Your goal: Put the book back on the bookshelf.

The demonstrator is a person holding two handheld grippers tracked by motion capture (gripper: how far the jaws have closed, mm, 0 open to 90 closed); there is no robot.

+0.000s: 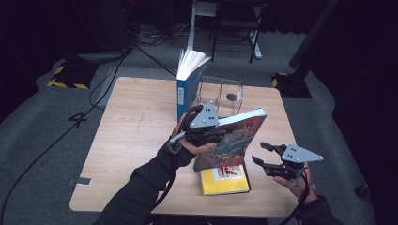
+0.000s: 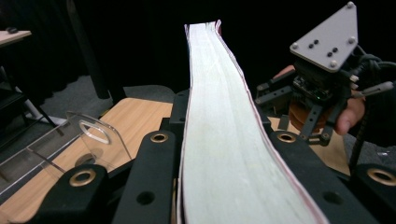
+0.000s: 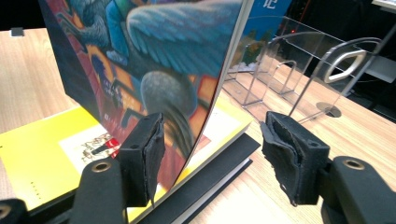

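A book with a colourful illustrated cover (image 1: 237, 138) is held tilted up above the table, spine low and page edge high. My left gripper (image 1: 217, 132) is shut on its upper part. In the left gripper view the pale page edge (image 2: 219, 140) runs between the black jaws. My right gripper (image 1: 259, 153) is open just right of the book's lower corner. In the right gripper view the cover (image 3: 140, 60) hangs between the spread pads (image 3: 149, 154), and I cannot tell whether they touch it. A yellow book (image 1: 225, 180) lies flat underneath, its cover (image 3: 42, 154) visible.
A clear acrylic rack (image 1: 230, 91) stands at the back middle of the wooden table (image 1: 136, 136), with a blue book (image 1: 187, 84) upright at its left end. The rack's dividers (image 3: 299, 60) are just beyond the held book. Chair legs and cables lie behind the table.
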